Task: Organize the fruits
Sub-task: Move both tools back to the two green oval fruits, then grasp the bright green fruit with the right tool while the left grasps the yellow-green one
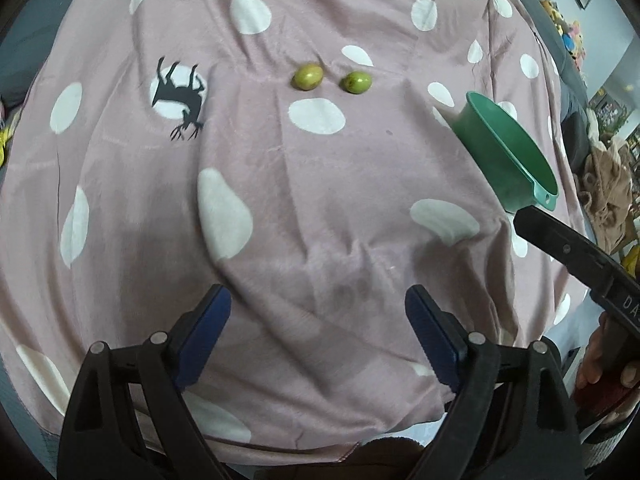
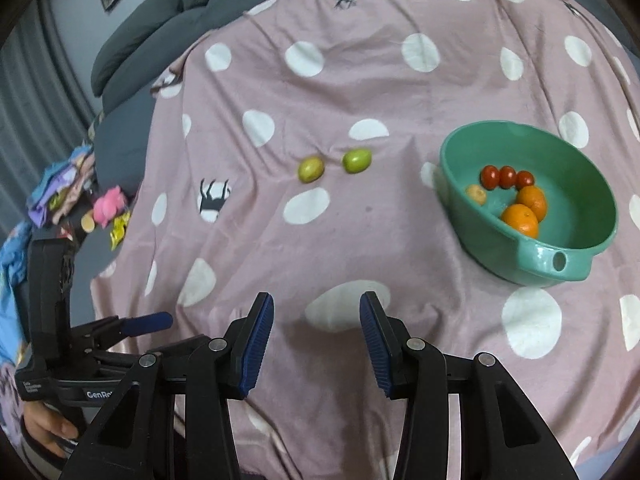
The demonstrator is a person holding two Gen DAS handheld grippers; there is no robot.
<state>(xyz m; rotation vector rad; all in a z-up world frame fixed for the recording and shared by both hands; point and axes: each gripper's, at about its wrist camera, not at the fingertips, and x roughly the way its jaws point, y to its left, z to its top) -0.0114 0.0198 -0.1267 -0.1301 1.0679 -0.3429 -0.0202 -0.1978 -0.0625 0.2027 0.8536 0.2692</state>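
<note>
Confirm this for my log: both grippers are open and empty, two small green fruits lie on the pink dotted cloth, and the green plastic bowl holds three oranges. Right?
Not quite. The right wrist view shows the green plastic bowl holding two oranges, not three, alongside other small fruits. The rest stands.

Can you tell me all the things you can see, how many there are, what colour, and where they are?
Green fruits: two, yellow-green, side by side on the cloth, left of the bowl.
Bowl: one, green, on the cloth at the right.
Tomatoes: three, red, in a row inside the bowl.
Oranges: two, orange, inside the bowl, touching.
Small fruit: one, yellowish, inside the bowl by its left wall.
Cloth: one, pink with white dots and black animal shapes, covering the surface.
Toys and clutter: several, mixed colours, off the cloth at the far left.
Left gripper: one, black with blue pads, open, empty.
Right gripper: one, black with blue pads, open, empty.
</note>
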